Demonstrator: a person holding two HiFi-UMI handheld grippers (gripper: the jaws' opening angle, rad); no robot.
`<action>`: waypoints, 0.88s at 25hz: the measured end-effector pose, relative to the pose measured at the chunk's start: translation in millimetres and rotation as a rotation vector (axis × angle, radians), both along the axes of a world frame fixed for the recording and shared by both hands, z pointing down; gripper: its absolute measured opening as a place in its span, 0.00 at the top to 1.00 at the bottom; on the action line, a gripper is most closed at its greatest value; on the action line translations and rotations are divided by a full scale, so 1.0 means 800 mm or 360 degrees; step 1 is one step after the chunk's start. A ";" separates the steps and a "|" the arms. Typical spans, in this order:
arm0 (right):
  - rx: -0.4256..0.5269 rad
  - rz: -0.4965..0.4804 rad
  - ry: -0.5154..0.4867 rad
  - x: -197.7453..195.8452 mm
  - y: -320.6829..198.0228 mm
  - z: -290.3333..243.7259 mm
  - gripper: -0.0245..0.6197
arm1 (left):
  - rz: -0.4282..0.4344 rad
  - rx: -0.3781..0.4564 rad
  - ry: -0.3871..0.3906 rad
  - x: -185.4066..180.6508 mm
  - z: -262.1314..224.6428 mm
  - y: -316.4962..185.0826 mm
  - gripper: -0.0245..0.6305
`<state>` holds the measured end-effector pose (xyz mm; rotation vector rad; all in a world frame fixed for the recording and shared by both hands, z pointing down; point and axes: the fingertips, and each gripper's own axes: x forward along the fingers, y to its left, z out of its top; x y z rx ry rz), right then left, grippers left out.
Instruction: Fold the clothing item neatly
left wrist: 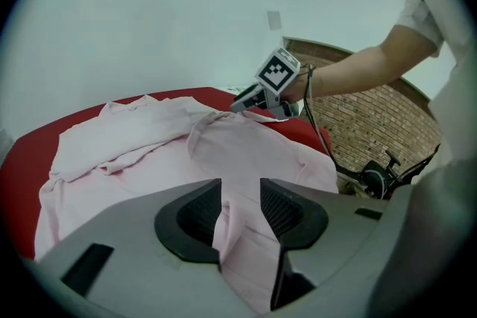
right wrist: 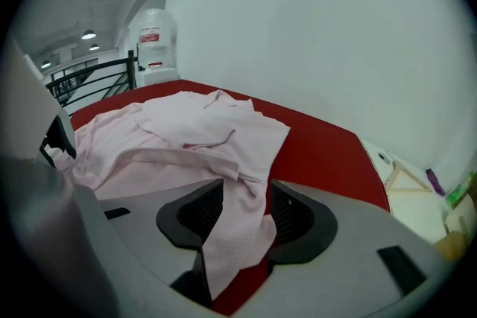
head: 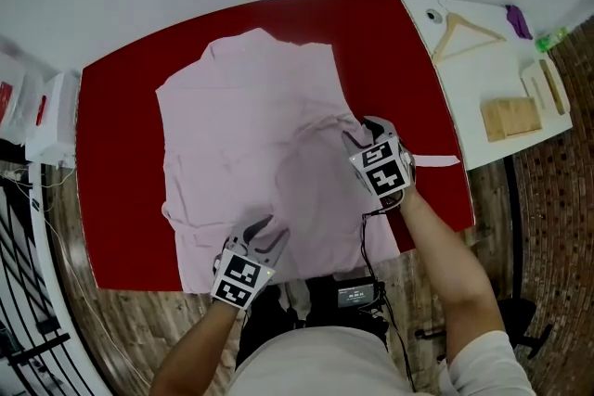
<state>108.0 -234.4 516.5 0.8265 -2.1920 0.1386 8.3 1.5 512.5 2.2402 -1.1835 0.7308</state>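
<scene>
**Head view:** A pale pink shirt (head: 251, 134) lies spread across the red counter (head: 121, 153), collar end away from me and its right side turned in over the body in a rumpled flap. My left gripper (head: 264, 232) sits at the near hem. My right gripper (head: 357, 133) sits at the shirt's right edge, beside the flap.

**Left gripper view:** The jaws stand partly apart, with a raised ridge of hem cloth between them. There is a gap beside the cloth, so I read no firm hold. Beyond, the shirt looks soft and thin, creased where the layers overlap.

**Right gripper view:** These jaws are also parted, a little wider. A loose tongue of fabric drapes down between them and is not pinched. The far part of the shirt lies bunched, with one edge curled over.

**Where this stands:** I judge that one side fold is laid down and neither gripper is gripping. The shirt is far from neat. The next move calls for backing both grippers out without dragging the cloth, then taking a fresh edge to flatten the flap and bring the other side in.
</scene>
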 end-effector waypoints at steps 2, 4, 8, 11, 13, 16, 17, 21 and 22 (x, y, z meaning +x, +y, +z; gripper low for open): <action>0.0008 0.0046 -0.0004 0.023 0.004 -0.004 0.68 | 0.0025 0.0000 0.0019 0.009 -0.004 -0.005 0.74; 0.0020 0.0095 0.0020 0.053 0.008 -0.005 0.68 | 0.0057 -0.0001 0.0031 0.020 -0.007 -0.009 0.74; 0.0004 0.0227 0.0064 0.119 0.013 0.003 0.68 | 0.0101 -0.0015 0.0042 0.041 -0.010 -0.013 0.74; -0.0014 0.0378 0.0090 0.179 0.010 0.011 0.68 | 0.0122 -0.0019 0.0054 0.055 -0.013 -0.017 0.74; -0.0017 0.0472 0.0123 0.220 0.008 0.017 0.69 | 0.0127 -0.0017 0.0065 0.064 -0.015 -0.020 0.74; -0.0030 0.0586 0.0176 0.273 0.009 0.028 0.69 | 0.0142 -0.0008 0.0070 0.075 -0.016 -0.027 0.74; -0.0033 0.0614 0.0194 0.289 0.009 0.030 0.69 | 0.0149 -0.0004 0.0069 0.079 -0.018 -0.030 0.74; -0.0043 0.0703 0.0210 0.329 0.010 0.035 0.68 | 0.0178 0.0021 0.0080 0.098 -0.026 -0.045 0.74; -0.0049 0.0721 0.0204 0.335 0.010 0.036 0.69 | 0.0189 0.0029 0.0082 0.102 -0.028 -0.049 0.74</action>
